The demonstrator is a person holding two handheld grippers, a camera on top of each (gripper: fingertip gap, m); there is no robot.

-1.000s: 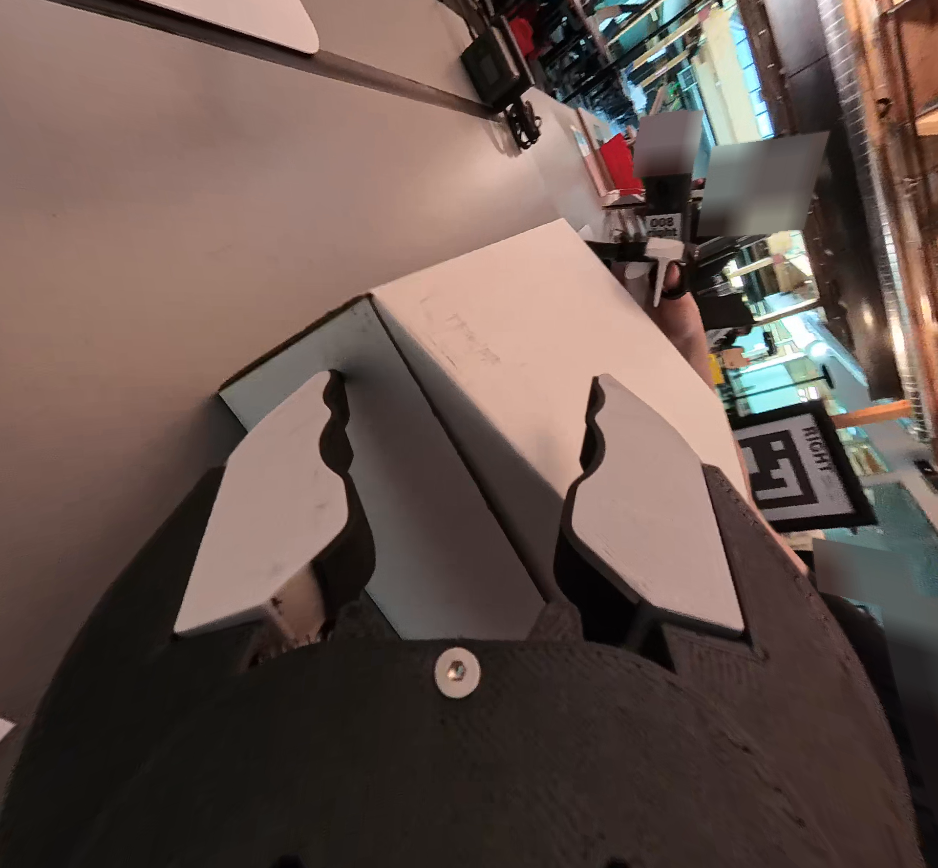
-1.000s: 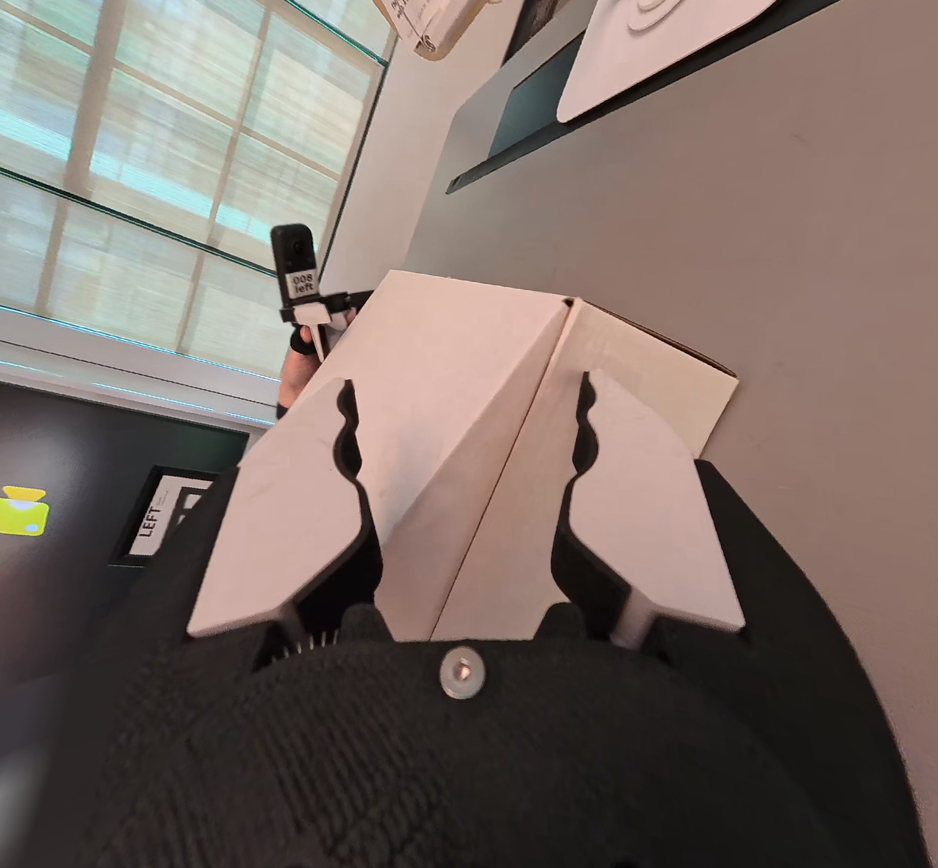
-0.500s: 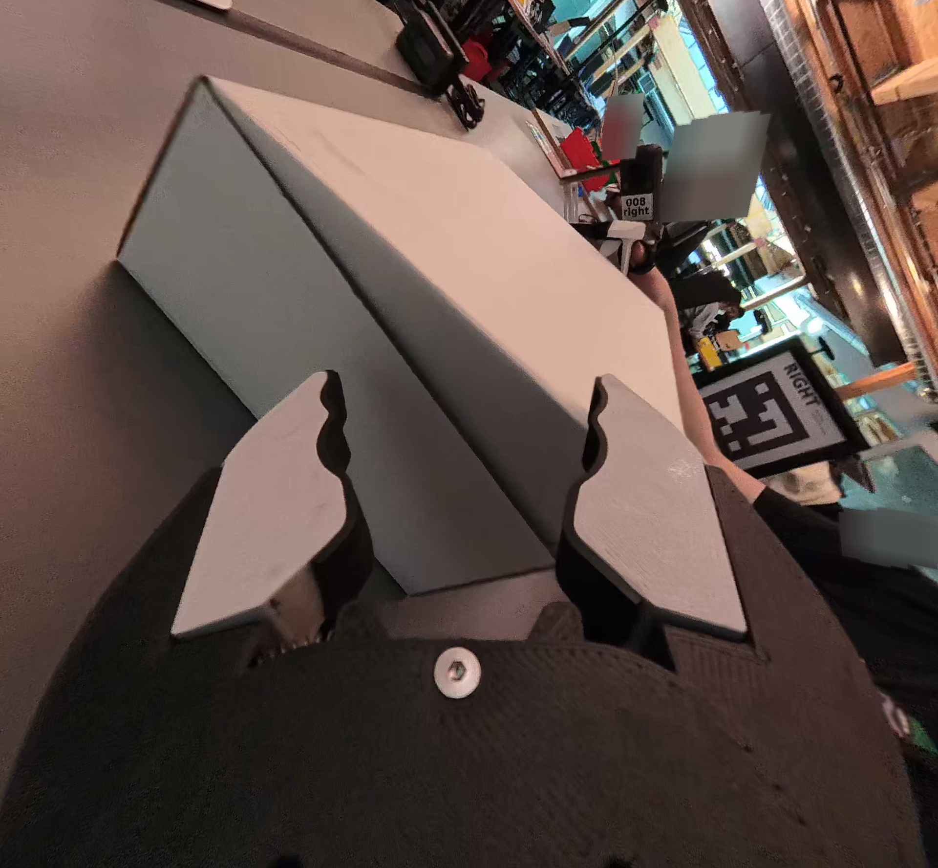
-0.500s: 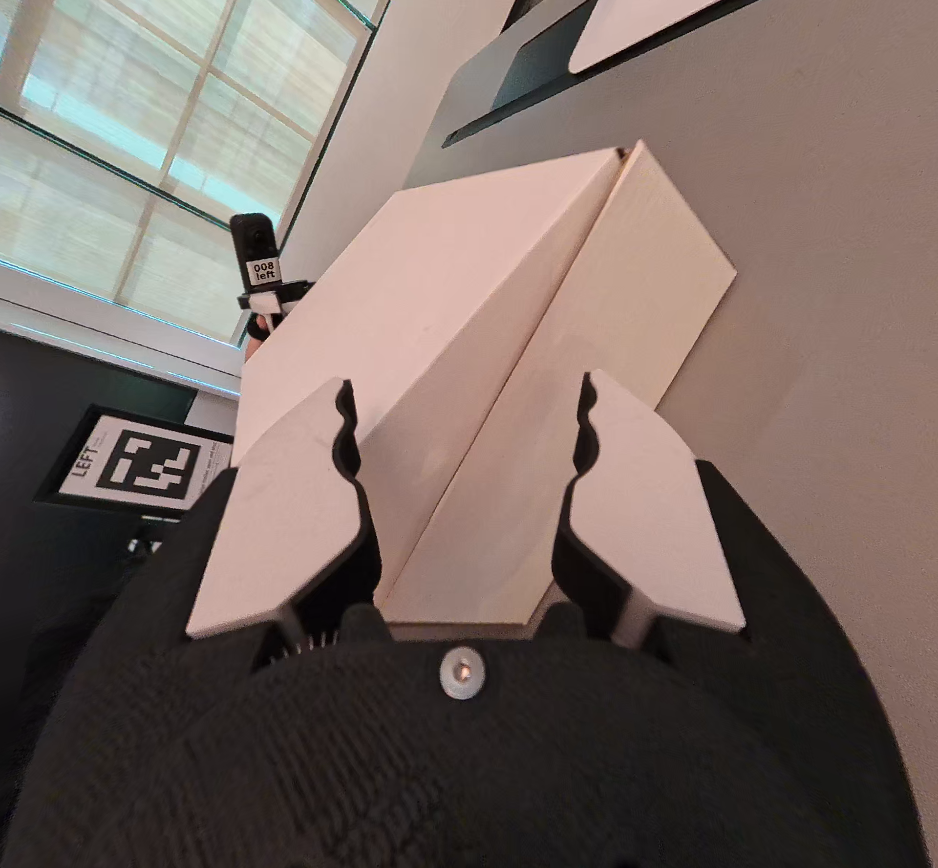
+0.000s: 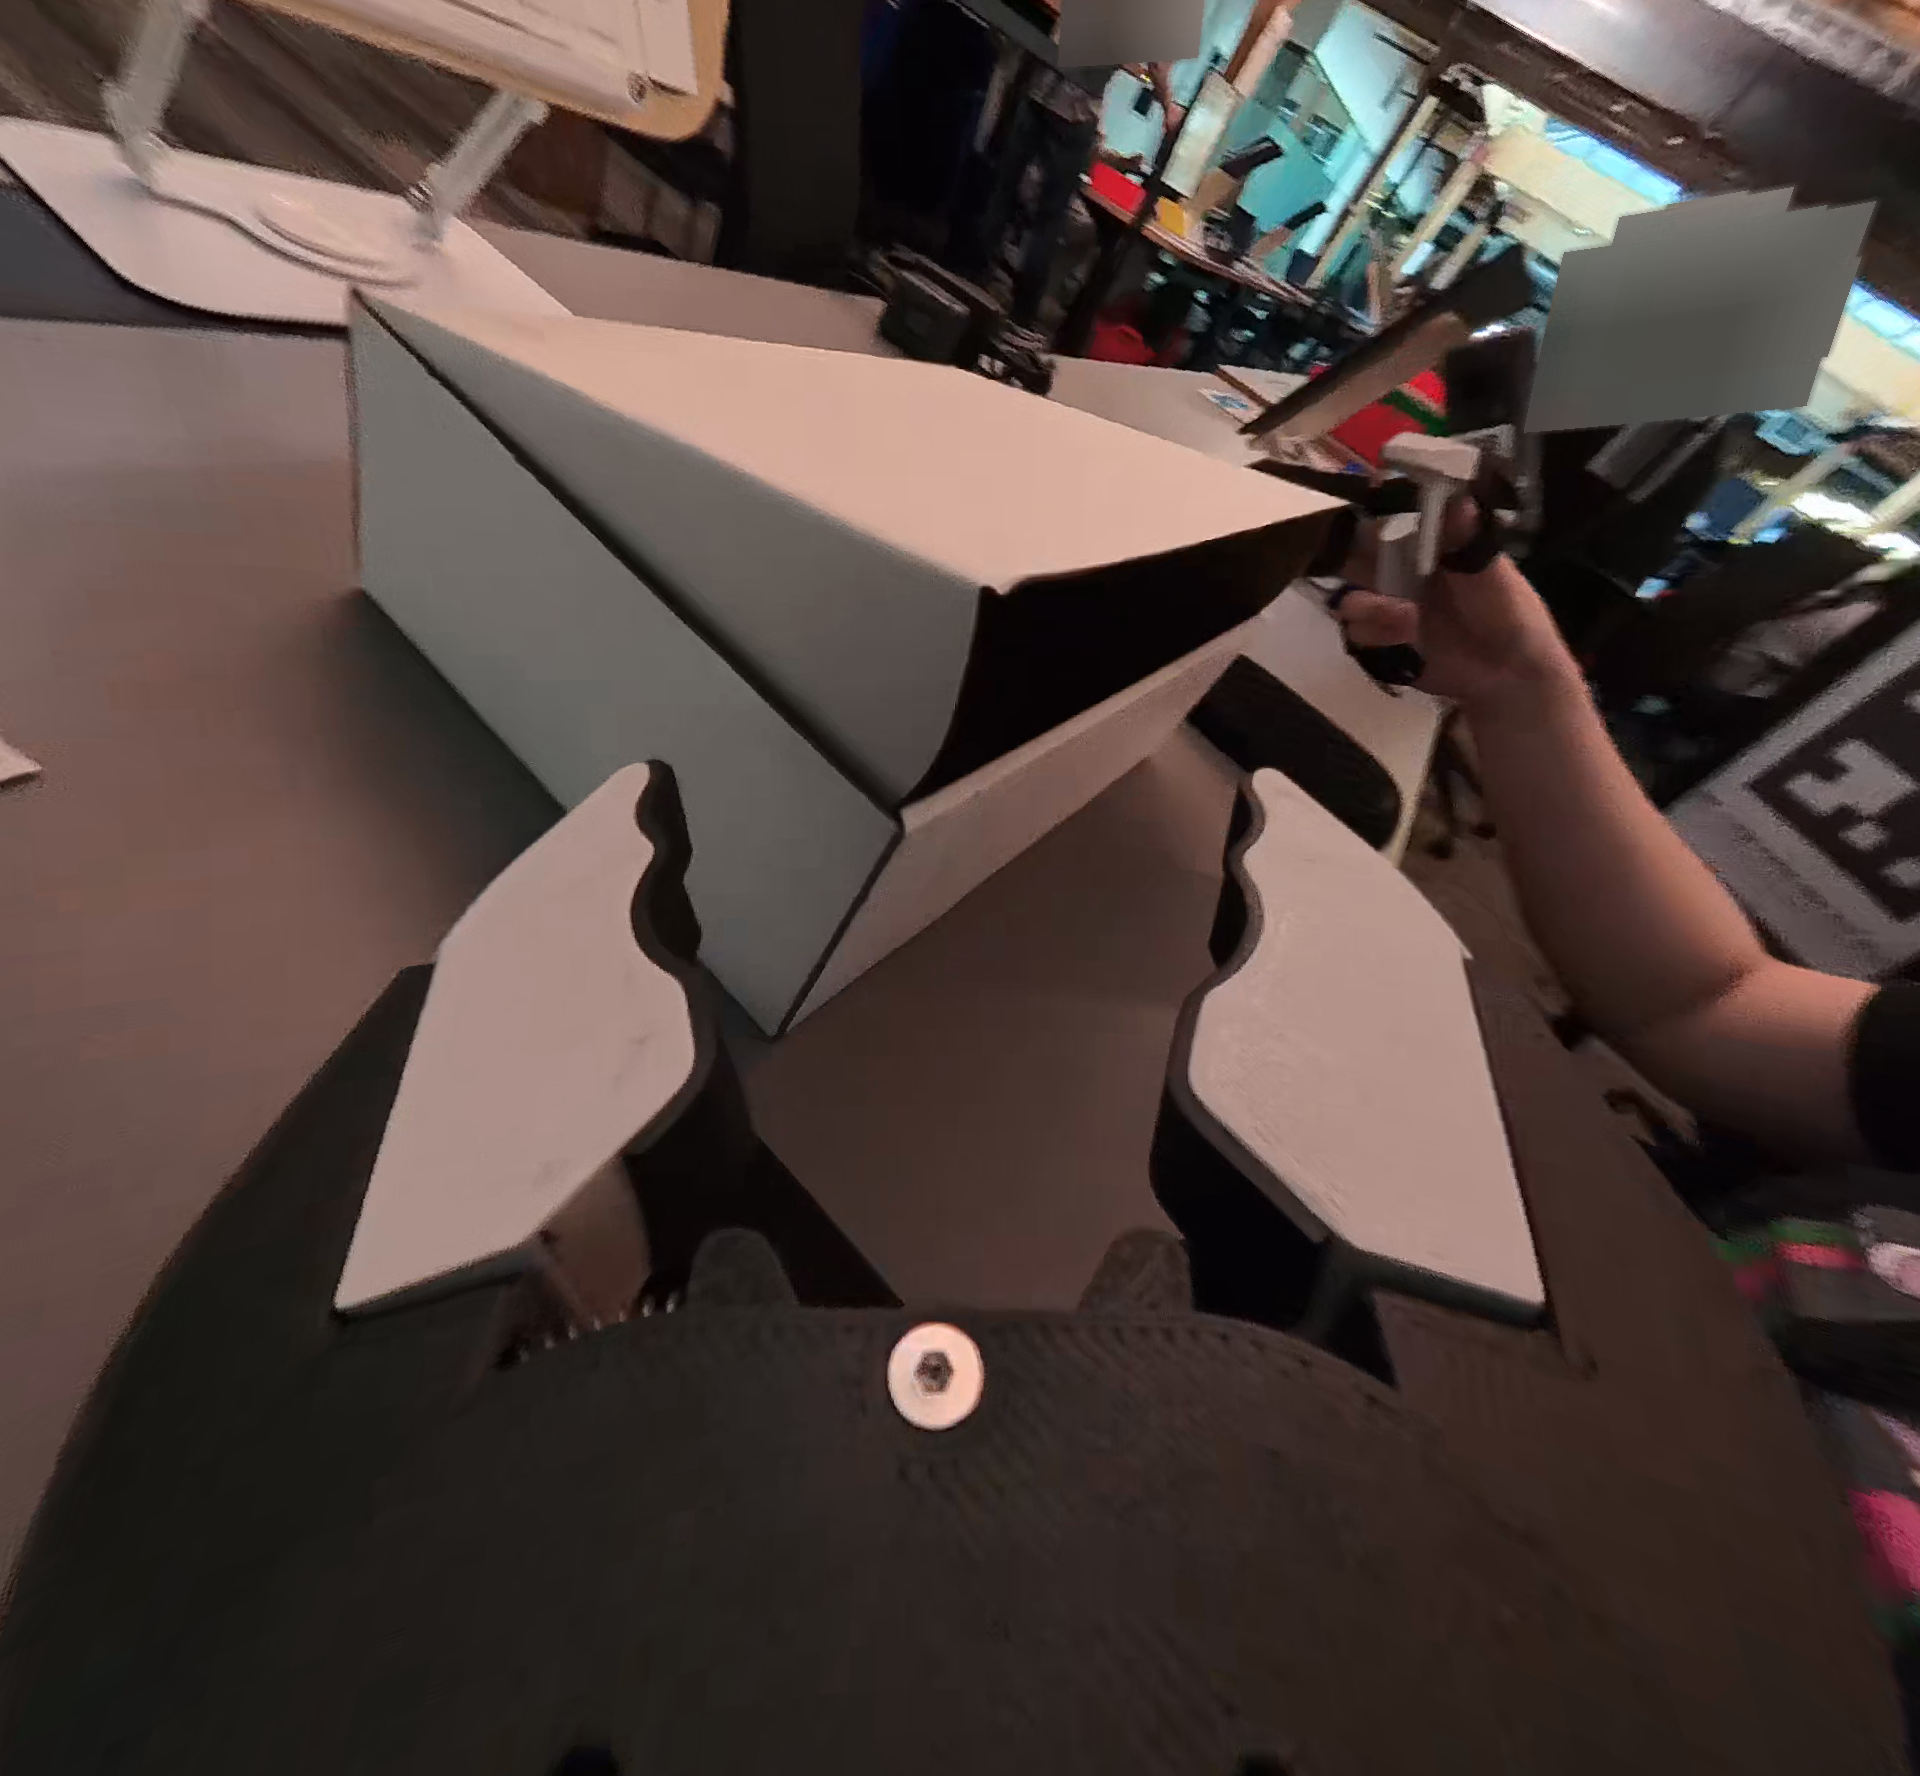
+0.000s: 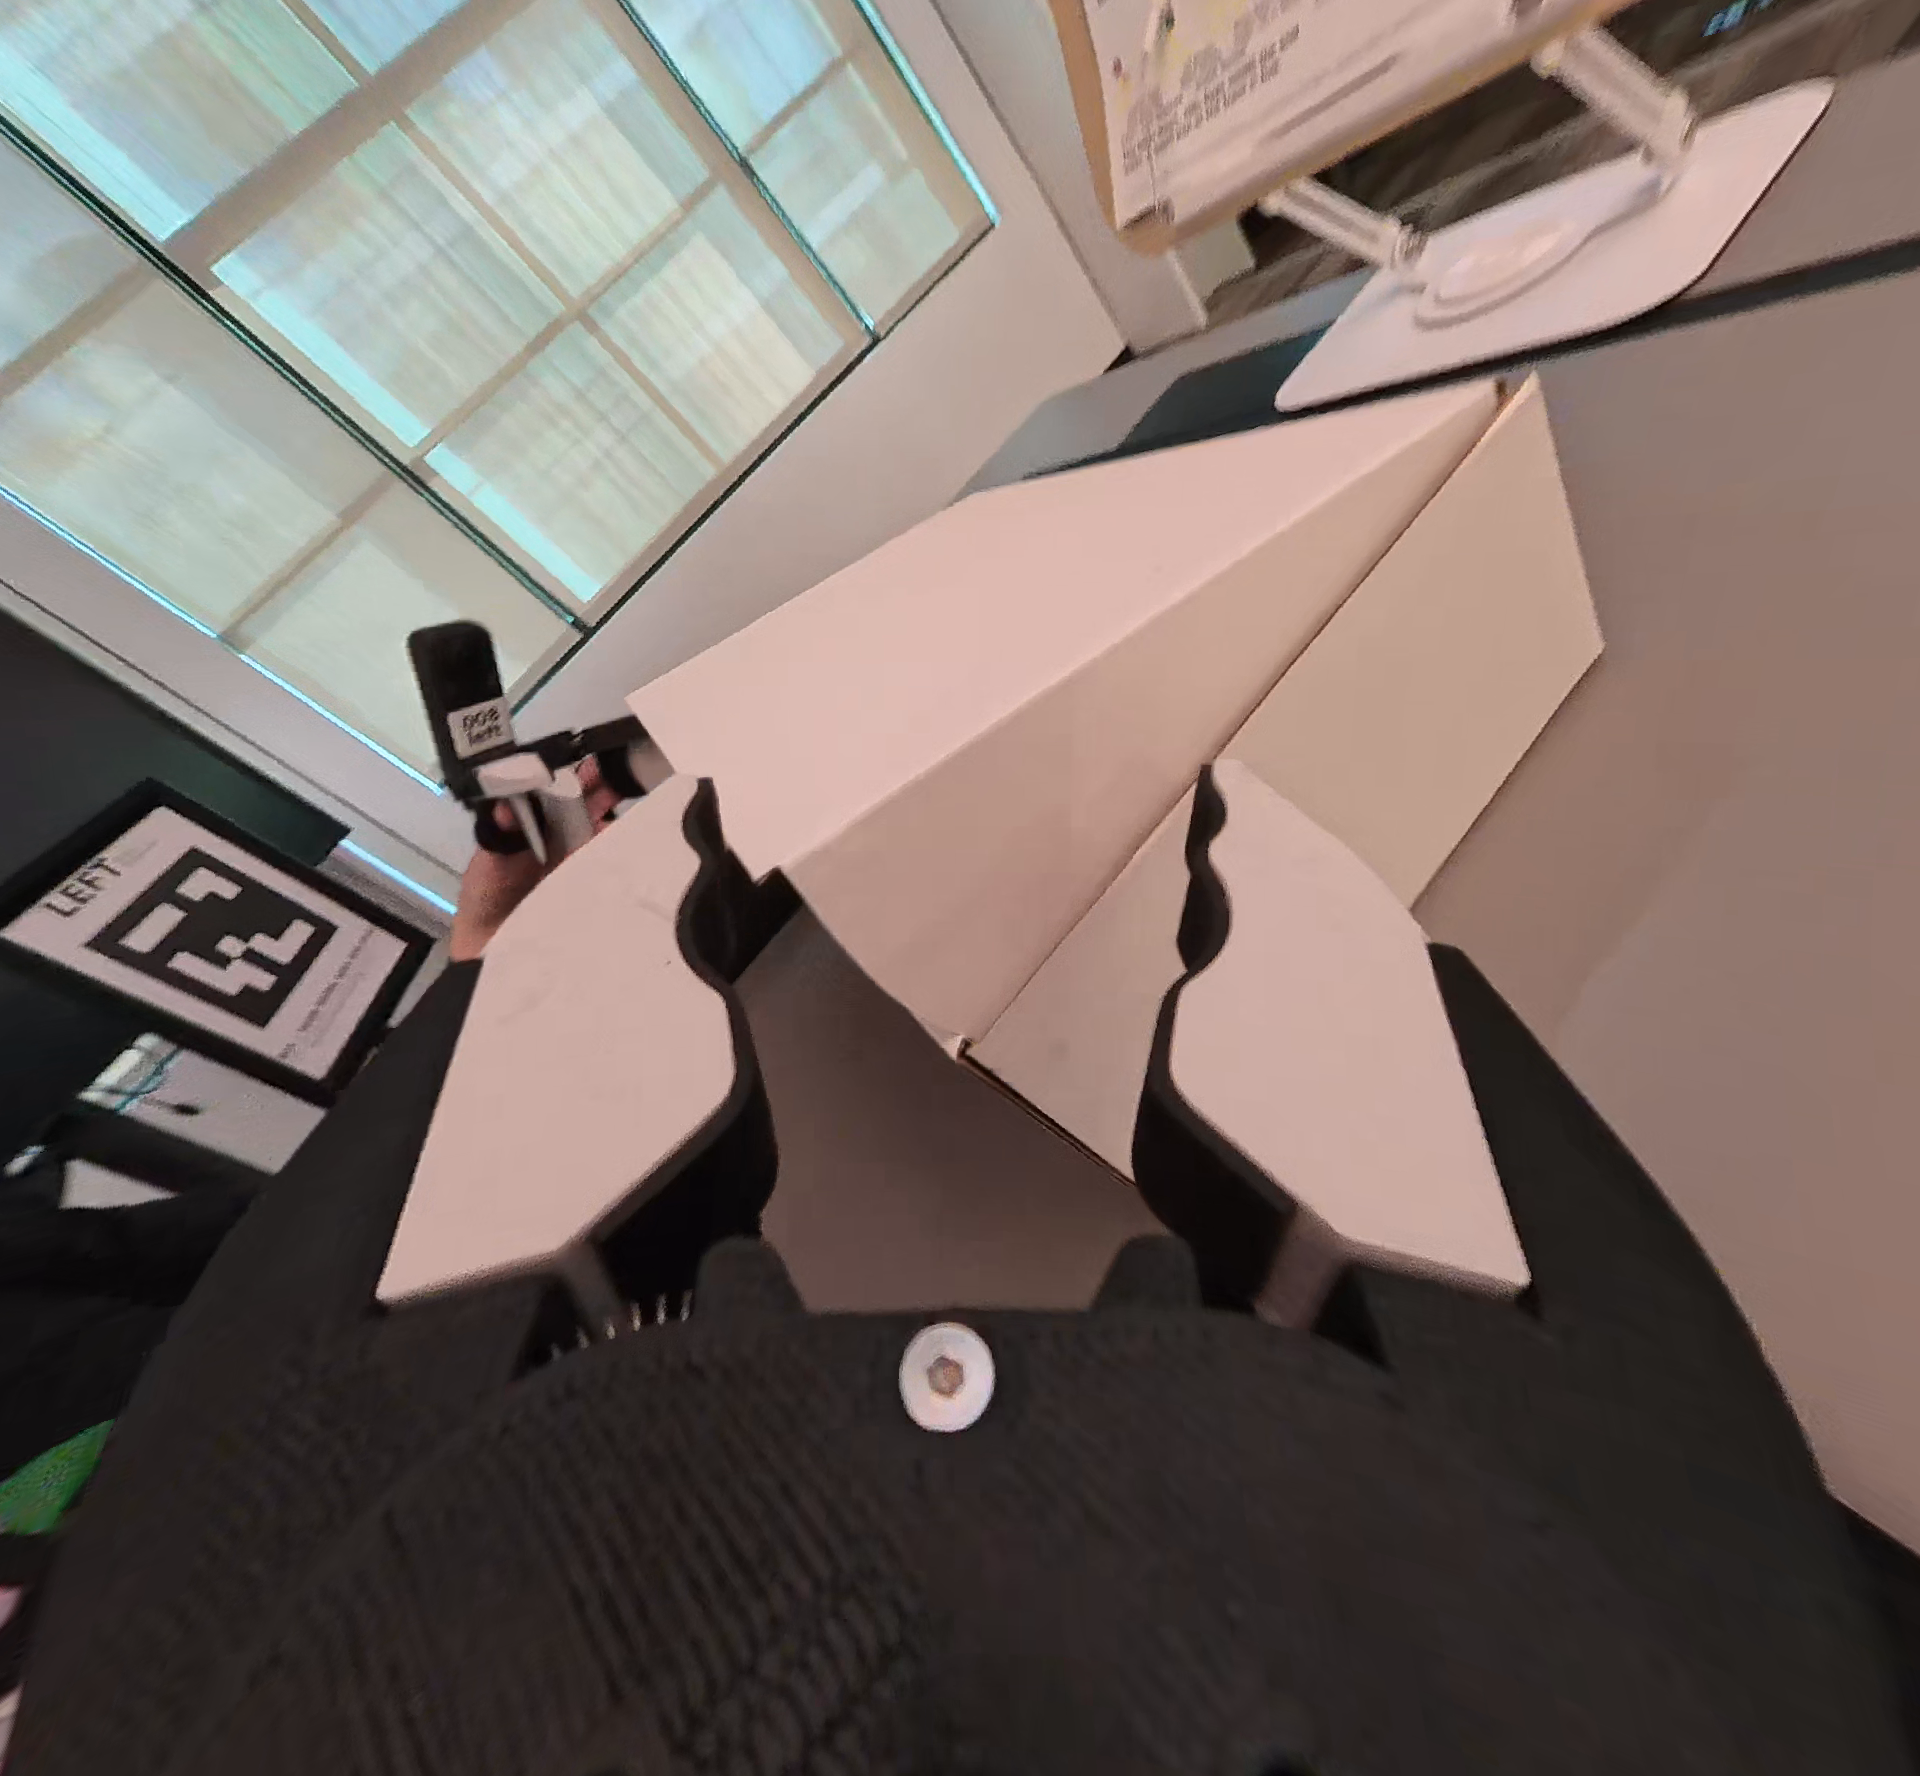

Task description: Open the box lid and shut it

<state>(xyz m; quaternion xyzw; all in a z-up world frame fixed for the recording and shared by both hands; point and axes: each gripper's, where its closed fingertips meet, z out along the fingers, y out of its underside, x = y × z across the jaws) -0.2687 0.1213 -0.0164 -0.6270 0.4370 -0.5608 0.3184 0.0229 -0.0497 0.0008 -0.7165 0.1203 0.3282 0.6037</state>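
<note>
White box (image 5: 623,646) on grey bench (image 5: 208,791), lid (image 5: 883,479) partly lifted at front, left hand-held gripper (image 5: 951,853) & right hand-held gripper (image 6: 951,853) both spread, empty, near box corners.

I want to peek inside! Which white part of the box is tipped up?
The lid, the upper part: its front edge is raised, leaving a dark gap, while the base lies flat on the grey table.

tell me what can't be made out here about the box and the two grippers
- Inside of the box: both views; the raised lid leaves only a dark gap.
- What lifts the lid: neither the left gripper nor the right gripper, both open, visibly touches it.
- Paper on the stand: motion blur.
</note>
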